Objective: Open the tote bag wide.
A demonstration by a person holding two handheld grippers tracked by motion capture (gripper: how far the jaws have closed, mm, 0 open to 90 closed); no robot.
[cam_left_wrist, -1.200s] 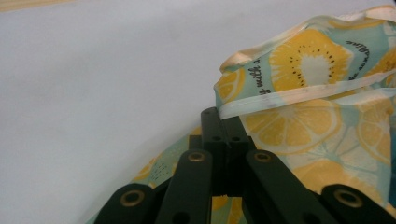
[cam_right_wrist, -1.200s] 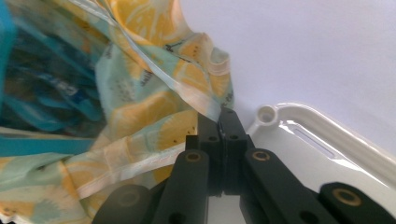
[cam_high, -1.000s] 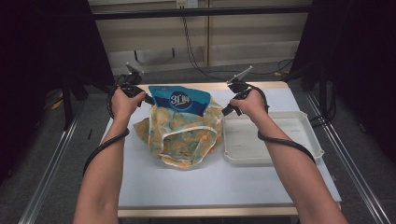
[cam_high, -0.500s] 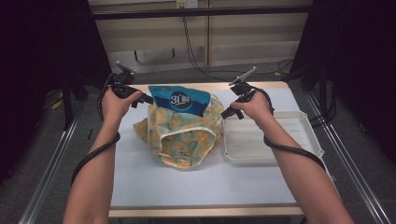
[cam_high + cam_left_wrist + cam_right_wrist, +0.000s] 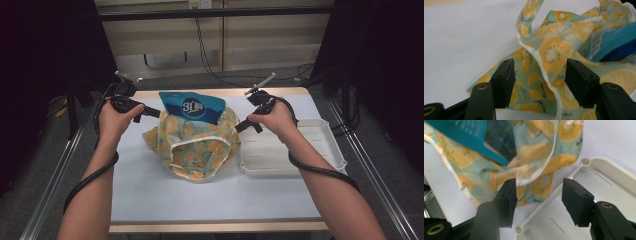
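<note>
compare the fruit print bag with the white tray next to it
The fruit-print bag is soft, crumpled fabric patterned in yellow and teal; the white tray is rigid and plain. The bag holds a blue packet that sticks out of it; the tray lies empty. Both rest on the white table.

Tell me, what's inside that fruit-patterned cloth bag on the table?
A blue packet with white lettering sticks out of the top of the cloth bag. Its lower part is hidden by the fabric, so I can't tell whether anything else lies in there.
</note>
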